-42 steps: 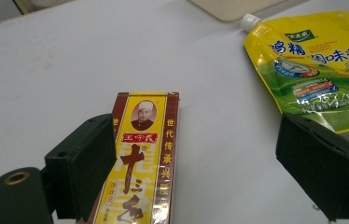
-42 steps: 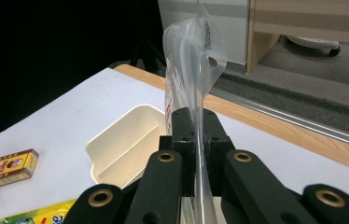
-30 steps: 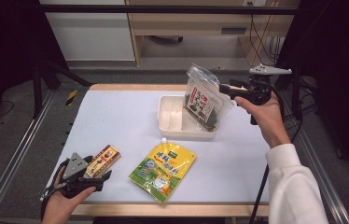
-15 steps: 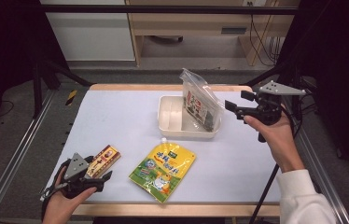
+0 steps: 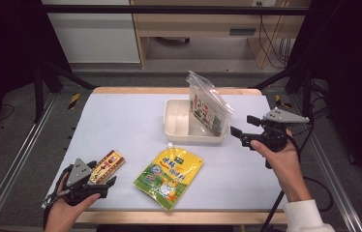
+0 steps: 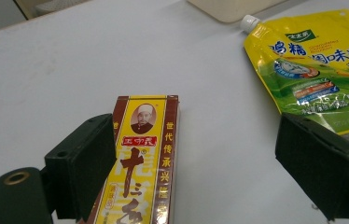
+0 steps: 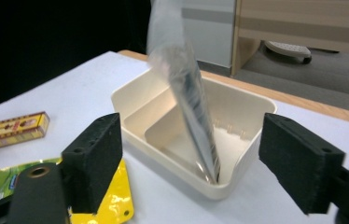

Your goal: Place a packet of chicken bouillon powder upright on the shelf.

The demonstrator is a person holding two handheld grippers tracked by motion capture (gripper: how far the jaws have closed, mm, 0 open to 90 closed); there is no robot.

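Crinkly clear bag leans in rigid cream tray; both claws, left and right, gape released.

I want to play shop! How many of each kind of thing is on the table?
Tray: 1
Clear bag: 1
Yellow pouch: 1
Box: 1
Total: 4

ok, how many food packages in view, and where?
3. The clear bag stands leaning in the cream tray. The yellow spouted pouch lies flat at front centre. The red-and-yellow box lies between the open left gripper jaws. None seem hidden.
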